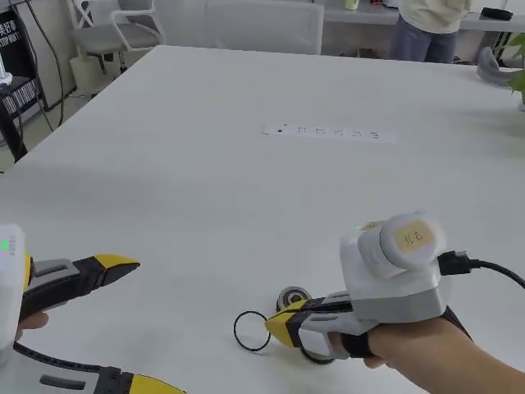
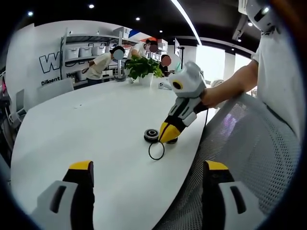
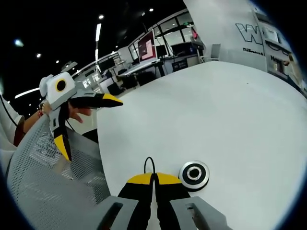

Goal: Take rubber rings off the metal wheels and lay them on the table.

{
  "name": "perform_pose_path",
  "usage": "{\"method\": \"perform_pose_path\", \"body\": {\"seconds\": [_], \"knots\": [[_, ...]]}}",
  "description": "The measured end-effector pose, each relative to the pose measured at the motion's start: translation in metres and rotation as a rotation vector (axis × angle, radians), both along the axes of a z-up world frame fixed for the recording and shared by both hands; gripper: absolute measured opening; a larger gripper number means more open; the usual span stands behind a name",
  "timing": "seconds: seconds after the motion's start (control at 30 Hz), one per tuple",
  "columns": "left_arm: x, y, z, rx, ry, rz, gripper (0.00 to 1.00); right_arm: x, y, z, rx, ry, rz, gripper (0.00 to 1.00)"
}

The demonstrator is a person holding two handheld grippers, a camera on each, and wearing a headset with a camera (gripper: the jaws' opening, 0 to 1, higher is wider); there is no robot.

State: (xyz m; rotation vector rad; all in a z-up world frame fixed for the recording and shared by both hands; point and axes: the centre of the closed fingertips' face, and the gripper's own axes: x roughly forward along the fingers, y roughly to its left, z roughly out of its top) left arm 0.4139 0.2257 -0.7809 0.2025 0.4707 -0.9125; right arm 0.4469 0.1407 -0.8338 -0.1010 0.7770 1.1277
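Rubber ring (image 1: 250, 331) flat on tabletop (image 1: 246, 164), edge pinched in right tongs (image 1: 275, 328), metal wheel (image 1: 293, 297) beside, left tongs (image 1: 157, 327) wide.

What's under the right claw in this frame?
A metal wheel sits under the right claw, only its dark edge showing. The rest is covered, so whether it carries a ring cannot be told. A rubber ring sticks out from the shut tips onto the table.
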Motion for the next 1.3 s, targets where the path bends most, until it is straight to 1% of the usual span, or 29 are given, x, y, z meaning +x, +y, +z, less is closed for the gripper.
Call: {"method": "perform_pose_path", "body": {"seconds": [0.2, 0.37, 0.47, 0.6, 0.73, 0.87, 1.07, 1.13, 1.3], "knots": [[0.000, 0.000, 0.000, -0.007, 0.001, 0.003, 0.92, 0.001, -0.002, -0.003, -0.012, -0.009, 0.003, 0.00], [0.001, 0.001, 0.000, -0.011, 0.004, 0.007, 0.91, -0.001, -0.001, -0.007, -0.030, -0.021, 0.021, 0.00], [0.001, 0.001, 0.000, -0.013, 0.005, 0.009, 0.91, -0.001, -0.001, -0.008, -0.040, -0.037, 0.038, 0.00], [0.001, 0.002, 0.000, -0.017, 0.007, 0.014, 0.91, -0.003, -0.001, -0.009, -0.044, -0.036, 0.050, 0.01], [0.001, 0.002, 0.000, -0.015, 0.007, 0.016, 0.91, -0.003, -0.002, -0.011, -0.058, -0.046, 0.062, 0.02], [0.002, 0.003, 0.000, -0.015, 0.008, 0.017, 0.91, -0.004, 0.000, -0.010, -0.047, -0.040, 0.065, 0.06], [0.001, 0.002, -0.001, -0.015, 0.011, 0.010, 0.91, -0.005, -0.002, -0.013, -0.059, -0.044, 0.071, 0.09], [0.001, 0.002, -0.001, -0.014, 0.011, 0.011, 0.91, -0.005, 0.000, -0.011, -0.047, -0.034, 0.062, 0.10], [0.001, 0.000, 0.002, -0.031, 0.007, 0.011, 0.91, -0.002, -0.001, -0.009, -0.045, -0.044, 0.056, 0.13]]}}
